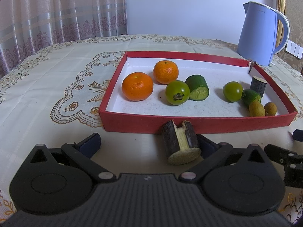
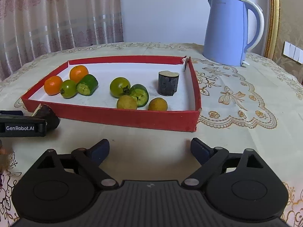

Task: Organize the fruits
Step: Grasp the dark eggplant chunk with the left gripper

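A red tray [image 1: 189,124] [image 2: 132,118] holds two oranges [image 1: 137,89] [image 2: 53,85], two green tomatoes [image 1: 177,92] [image 2: 120,87], two cucumber pieces [image 1: 197,88] [image 2: 87,85], two small brownish-yellow fruits [image 1: 256,109] [image 2: 126,102] and an upright dark cut stalk piece [image 1: 258,84] [image 2: 168,83]. A second dark stalk piece [image 1: 180,143] [image 2: 47,118] lies on the tablecloth outside the tray's near wall, between the open fingers of my left gripper [image 1: 149,143], against its right finger. My right gripper [image 2: 149,149] is open and empty in front of the tray.
A blue electric kettle [image 1: 261,34] [image 2: 229,32] stands behind the tray at the right. The table has a cream patterned cloth [image 1: 47,79]. Curtains hang behind at the left. The left gripper's body [image 2: 20,127] shows at the left edge of the right wrist view.
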A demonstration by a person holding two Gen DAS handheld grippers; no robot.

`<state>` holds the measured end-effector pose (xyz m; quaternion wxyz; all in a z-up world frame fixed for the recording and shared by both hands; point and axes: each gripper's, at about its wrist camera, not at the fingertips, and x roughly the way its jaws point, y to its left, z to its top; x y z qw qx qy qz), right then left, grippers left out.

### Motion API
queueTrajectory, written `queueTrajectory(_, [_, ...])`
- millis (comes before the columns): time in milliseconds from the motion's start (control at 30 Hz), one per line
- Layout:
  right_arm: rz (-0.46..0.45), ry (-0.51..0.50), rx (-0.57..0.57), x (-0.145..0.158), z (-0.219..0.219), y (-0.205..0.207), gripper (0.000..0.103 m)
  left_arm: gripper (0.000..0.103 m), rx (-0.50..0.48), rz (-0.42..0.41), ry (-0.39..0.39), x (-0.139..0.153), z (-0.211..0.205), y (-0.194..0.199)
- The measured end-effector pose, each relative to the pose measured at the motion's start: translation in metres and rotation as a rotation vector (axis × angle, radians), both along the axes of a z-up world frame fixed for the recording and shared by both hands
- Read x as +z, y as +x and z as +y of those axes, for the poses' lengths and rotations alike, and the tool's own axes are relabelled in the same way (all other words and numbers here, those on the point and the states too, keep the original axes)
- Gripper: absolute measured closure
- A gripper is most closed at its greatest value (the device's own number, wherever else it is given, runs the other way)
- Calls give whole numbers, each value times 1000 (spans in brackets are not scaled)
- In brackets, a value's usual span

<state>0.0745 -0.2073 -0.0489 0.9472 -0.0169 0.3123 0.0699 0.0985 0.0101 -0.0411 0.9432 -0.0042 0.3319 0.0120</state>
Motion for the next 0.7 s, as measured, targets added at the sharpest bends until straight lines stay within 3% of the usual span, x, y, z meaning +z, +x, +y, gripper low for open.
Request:
queueTrajectory(133, [-1, 7, 3, 0, -2, -1, 9, 1, 2, -3, 1, 0, -1, 0])
queueTrajectory(233, [-3, 15, 5, 0, -3, -1, 8, 16, 2, -20, -1, 2, -1, -2])
queueTrajectory(367, [-4, 22, 6, 0, -4, -1, 8, 24, -4, -32, -4, 3, -2, -5])
queueTrajectory(467, [-4, 26, 7, 1, -4, -2, 8, 46, -24, -46, -6, 5, -4, -9])
queueTrajectory(533, [-5, 28, 7, 1, -5, -2, 8, 70, -52, -55, 10, 6, -9, -13])
queueTrajectory(700, [-5, 28, 7, 1, -5, -2, 8, 72, -76, -62, 38, 5, -15, -16])
